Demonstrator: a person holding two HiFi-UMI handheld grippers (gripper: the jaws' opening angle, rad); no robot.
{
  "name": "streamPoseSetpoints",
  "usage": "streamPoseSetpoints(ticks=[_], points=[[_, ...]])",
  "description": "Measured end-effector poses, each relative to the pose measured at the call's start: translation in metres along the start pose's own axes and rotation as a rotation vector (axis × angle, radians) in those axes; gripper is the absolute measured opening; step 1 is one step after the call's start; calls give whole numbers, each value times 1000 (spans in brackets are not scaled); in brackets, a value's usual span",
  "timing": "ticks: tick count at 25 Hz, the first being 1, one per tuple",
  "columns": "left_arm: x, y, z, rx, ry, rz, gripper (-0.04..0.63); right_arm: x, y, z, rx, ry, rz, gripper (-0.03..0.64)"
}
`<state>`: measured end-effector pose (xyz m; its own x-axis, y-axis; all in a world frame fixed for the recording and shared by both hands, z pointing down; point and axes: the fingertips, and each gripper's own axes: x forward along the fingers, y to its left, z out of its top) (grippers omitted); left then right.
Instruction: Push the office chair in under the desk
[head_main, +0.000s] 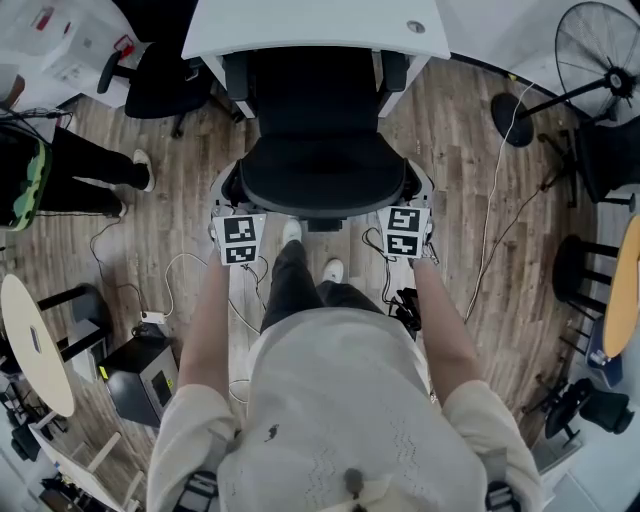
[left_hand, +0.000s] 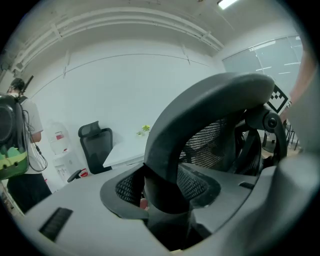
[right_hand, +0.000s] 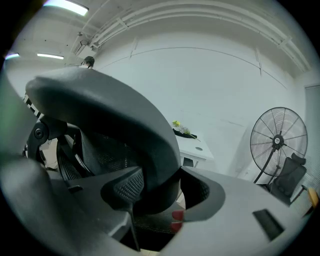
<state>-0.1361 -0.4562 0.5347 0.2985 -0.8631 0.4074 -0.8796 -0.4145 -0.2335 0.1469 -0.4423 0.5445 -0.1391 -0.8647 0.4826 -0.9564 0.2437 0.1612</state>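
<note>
**Chair held by its back rim, partly under the desk**

The office chair (head_main: 318, 170) was seen facing the white desk (head_main: 320, 25), its front already below the desk edge and its back and the rear of its seat out over the wooden floor (head_main: 480, 240). Its base was hidden beneath the seat. It was judged to be fairly heavy but likely to roll freely under a level push. The mesh (left_hand: 210, 145) of the back was judged soft and yielding. The curved black rim (left_hand: 200, 107) around it was judged stiff and the proper place to be gripped. A hold at both sides of that rim at matching height was judged best, so that the chair would be kept from swivelling.

The left gripper (head_main: 232, 205) was placed at the left side of the back and the right gripper (head_main: 410, 202) at the right side. In the left gripper view, the jaws of the left gripper (left_hand: 167, 200) were clamped on the rim, spread only as far as its thickness. In the right gripper view, the right gripper (right_hand: 155, 195) was likewise closed around the rim (right_hand: 110, 105), with the textured pads (right_hand: 127, 187) pressed against it. Nothing else was held.
</note>
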Motion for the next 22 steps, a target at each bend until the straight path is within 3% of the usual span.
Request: streamPoseSetpoints(ticks=[22], points=[[41,30,10,12,-1,-16,219,42,-1,22,0,2,-26,236]])
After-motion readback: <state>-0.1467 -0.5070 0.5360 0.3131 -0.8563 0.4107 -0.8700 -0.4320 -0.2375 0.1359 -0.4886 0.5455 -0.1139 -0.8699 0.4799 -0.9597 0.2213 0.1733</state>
